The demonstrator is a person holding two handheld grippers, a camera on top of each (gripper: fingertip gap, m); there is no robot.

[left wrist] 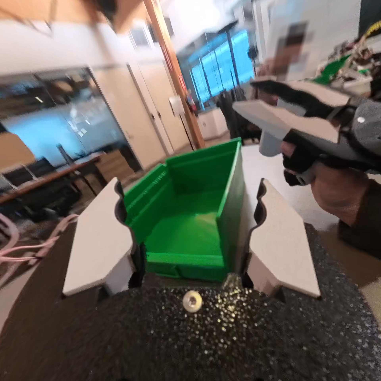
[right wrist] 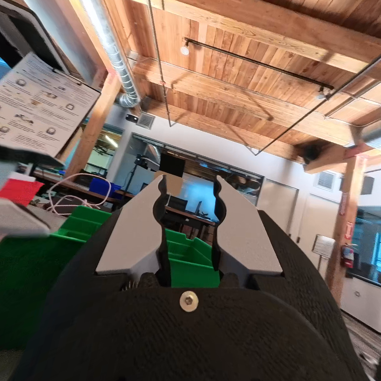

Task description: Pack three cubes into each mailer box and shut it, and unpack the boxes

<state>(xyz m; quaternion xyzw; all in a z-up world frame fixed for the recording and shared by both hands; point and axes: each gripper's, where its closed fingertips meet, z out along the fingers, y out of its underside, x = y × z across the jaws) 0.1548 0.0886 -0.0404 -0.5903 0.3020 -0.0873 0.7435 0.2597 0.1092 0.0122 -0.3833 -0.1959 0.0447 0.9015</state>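
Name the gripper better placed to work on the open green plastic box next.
Left, probably. The left gripper stands open astride the open green plastic box, which looks empty, while the right gripper points up toward the wooden ceiling, its fingers bare.

Left wrist view is blurred by motion; right gripper (left wrist: 243,97) cut off at right edge. In right wrist view the green box (right wrist: 191,266) is mostly hidden behind gripper body; red thing (right wrist: 18,193) cut off at left edge, can't tell what it is.

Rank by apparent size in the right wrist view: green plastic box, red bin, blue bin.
1. Green plastic box, largest, though nearest the camera.
2. Red bin.
3. Blue bin, slightly smaller-looking but farther off, so the last two are uncertain.
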